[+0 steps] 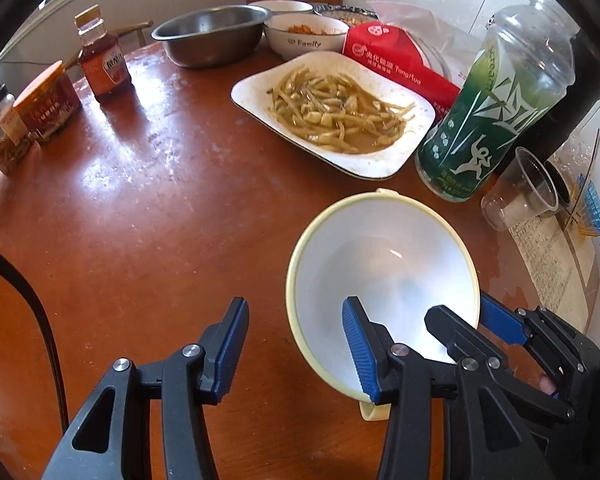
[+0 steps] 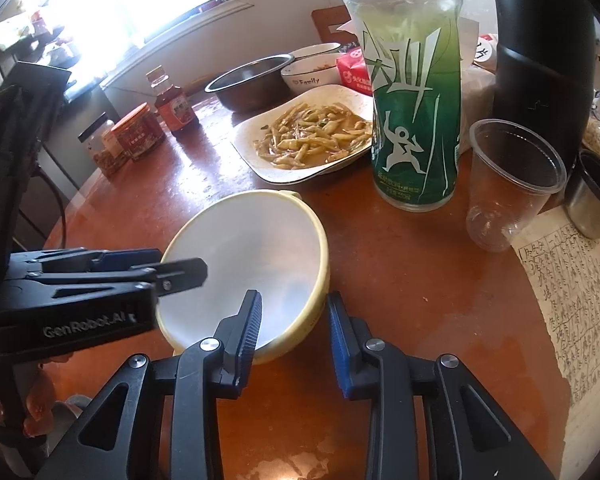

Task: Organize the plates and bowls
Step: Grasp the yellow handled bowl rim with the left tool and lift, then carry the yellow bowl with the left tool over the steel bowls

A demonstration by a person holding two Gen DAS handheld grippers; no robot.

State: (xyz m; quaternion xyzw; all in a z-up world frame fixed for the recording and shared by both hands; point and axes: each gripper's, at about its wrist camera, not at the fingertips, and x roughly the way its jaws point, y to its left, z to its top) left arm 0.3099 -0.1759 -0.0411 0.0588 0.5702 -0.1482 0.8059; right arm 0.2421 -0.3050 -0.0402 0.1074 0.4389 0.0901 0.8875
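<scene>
An empty white bowl with a pale yellow rim (image 1: 380, 276) is tilted at the near right of the round brown table (image 1: 140, 208); it also shows in the right wrist view (image 2: 252, 256). My right gripper (image 2: 294, 320) straddles the bowl's near rim, one finger inside and one outside, jaws apart. My left gripper (image 1: 294, 344) is open, its right finger (image 1: 358, 344) over the bowl's near-left rim, the left finger over bare table. A white plate of yellowish stir-fry (image 1: 332, 112) lies behind the bowl, also in the right wrist view (image 2: 308, 136).
A steel bowl (image 1: 212, 36), a "Family" bowl with food (image 1: 306, 36) and more dishes stand at the back. A tall green bottle (image 1: 496, 96), a clear cup (image 1: 520, 192), a red pack (image 1: 396, 60), a sauce bottle (image 1: 102, 60), jars (image 1: 46, 104) and papers (image 1: 556, 272) ring the table.
</scene>
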